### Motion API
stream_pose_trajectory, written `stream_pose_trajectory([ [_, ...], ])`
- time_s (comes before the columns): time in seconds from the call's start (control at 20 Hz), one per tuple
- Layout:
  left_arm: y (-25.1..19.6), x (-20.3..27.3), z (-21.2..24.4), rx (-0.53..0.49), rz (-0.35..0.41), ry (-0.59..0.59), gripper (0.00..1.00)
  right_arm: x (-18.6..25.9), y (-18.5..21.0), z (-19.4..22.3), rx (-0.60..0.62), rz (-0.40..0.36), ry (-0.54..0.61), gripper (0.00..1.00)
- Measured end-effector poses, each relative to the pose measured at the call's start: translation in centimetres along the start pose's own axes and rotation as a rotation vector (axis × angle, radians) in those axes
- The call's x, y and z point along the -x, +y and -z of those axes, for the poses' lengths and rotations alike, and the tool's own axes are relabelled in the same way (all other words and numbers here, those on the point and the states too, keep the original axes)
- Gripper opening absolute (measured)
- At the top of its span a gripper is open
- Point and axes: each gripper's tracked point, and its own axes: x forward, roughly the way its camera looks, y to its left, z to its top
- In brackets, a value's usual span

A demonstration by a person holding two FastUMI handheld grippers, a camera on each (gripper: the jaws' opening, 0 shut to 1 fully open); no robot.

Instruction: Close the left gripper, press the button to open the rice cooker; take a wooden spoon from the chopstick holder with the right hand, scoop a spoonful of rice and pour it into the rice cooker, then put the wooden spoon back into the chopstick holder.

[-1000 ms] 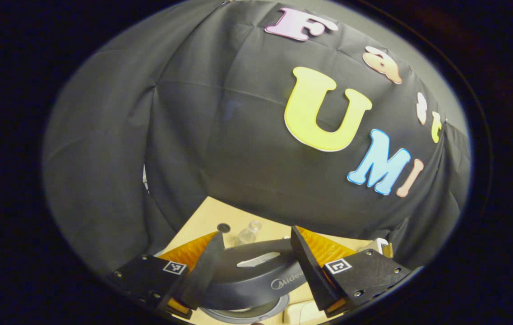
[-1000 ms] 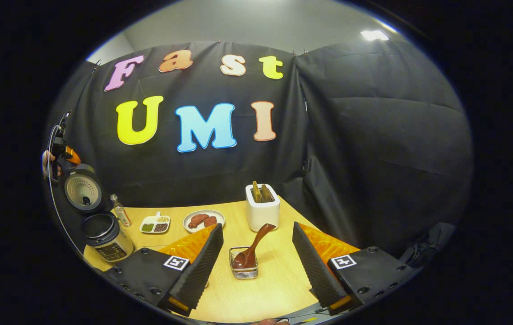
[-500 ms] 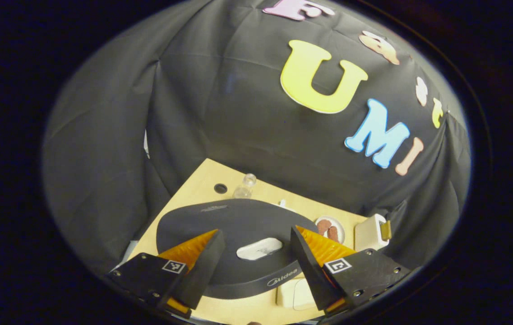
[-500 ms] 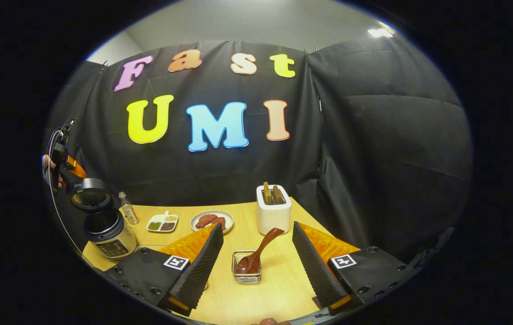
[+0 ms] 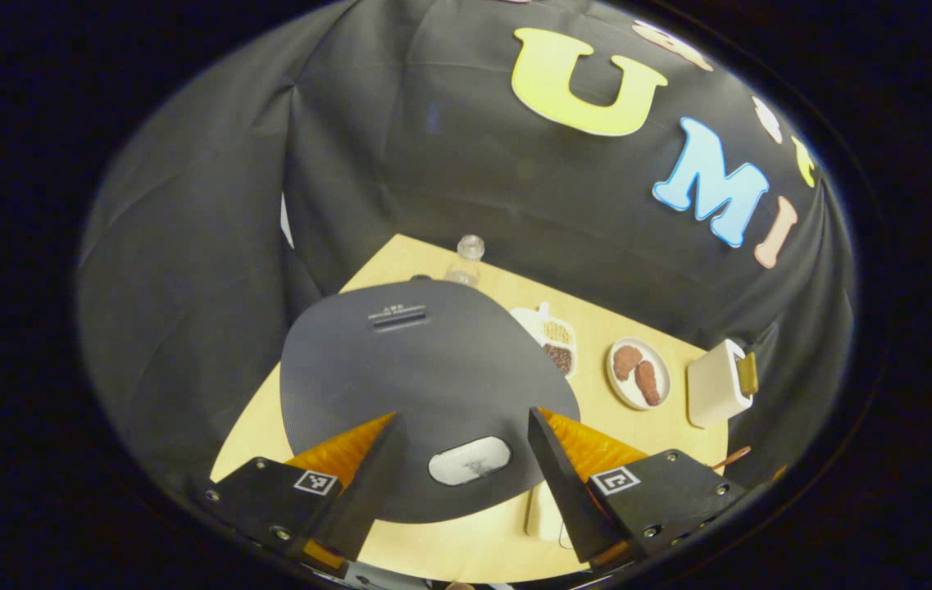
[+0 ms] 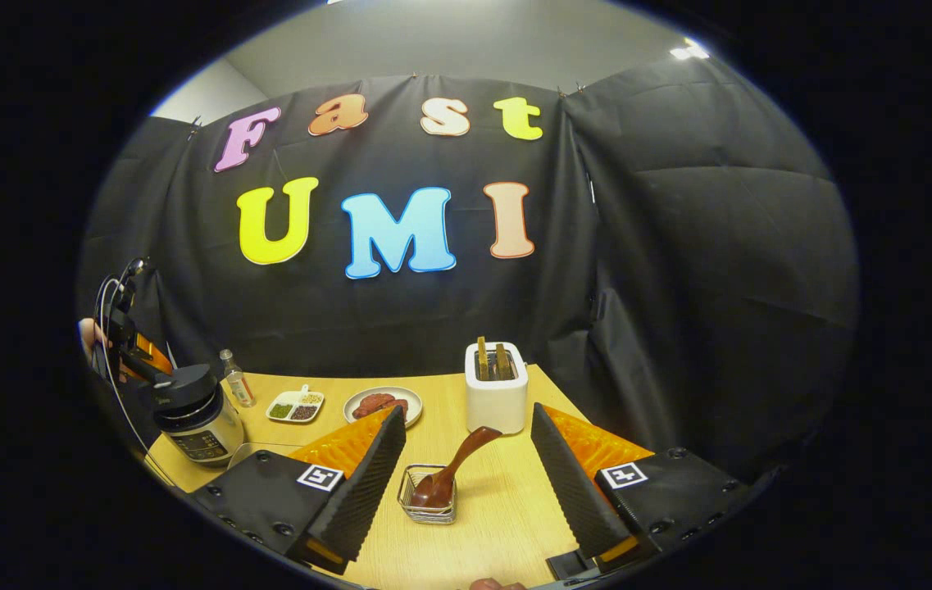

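Note:
The rice cooker stands at the table's left end with its dark lid down. Its silver button lies between the fingers of my left gripper, which hovers open just over the lid's front. That gripper also appears above the cooker in the right gripper view, held by a hand. A brown wooden spoon leans in a small wire holder. My right gripper is open, a short way in front of the spoon and apart from it.
A white box with wooden pieces standing in it sits behind the spoon. A plate of brown food, a divided dish of grains and a small bottle line the back of the wooden table.
The cooker's lid has swung from raised to down, with the left gripper following it downward. The right gripper stayed open and shifted only slightly.

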Motion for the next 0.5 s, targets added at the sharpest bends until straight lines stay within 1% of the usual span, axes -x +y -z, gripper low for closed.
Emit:
stream_pose_trajectory([
  [0.05, 0.1, -0.4, 0.6, 0.013, -0.011, 0.011, 0.95, -0.2, -0.3, 0.3, 0.004, -0.006, 0.013, 0.98],
  [0.15, 0.4, -1.1, 1.6, 0.010, -0.037, 0.023, 0.96, -0.4, -0.8, 0.4, 0.007, -0.009, 0.021, 0.98],
  [0.2, 0.6, -1.7, 1.2, -0.012, -0.045, -0.003, 0.97, -0.5, -1.0, 0.3, 0.004, -0.009, 0.017, 0.98],
  [0.25, 0.5, -1.7, 1.7, -0.028, -0.059, 0.017, 0.96, -0.7, -1.2, 0.2, -0.002, -0.010, 0.016, 0.98],
  [0.3, 0.5, -1.6, 1.8, -0.050, -0.072, 0.011, 0.95, -0.7, -1.2, 0.6, -0.007, -0.014, 0.021, 0.98],
  [0.35, 0.5, -1.9, 1.8, -0.077, -0.085, 0.006, 0.97, -0.9, -1.3, 1.1, -0.011, -0.017, 0.033, 0.98],
  [0.4, 0.4, -1.9, 2.2, -0.094, -0.100, 0.013, 0.96, -1.0, -1.5, 1.5, -0.016, -0.020, 0.046, 0.98],
  [0.5, 0.3, -1.7, 2.3, -0.133, -0.126, -0.001, 0.97, -1.0, -1.8, 2.0, -0.028, -0.028, 0.060, 0.98],
])
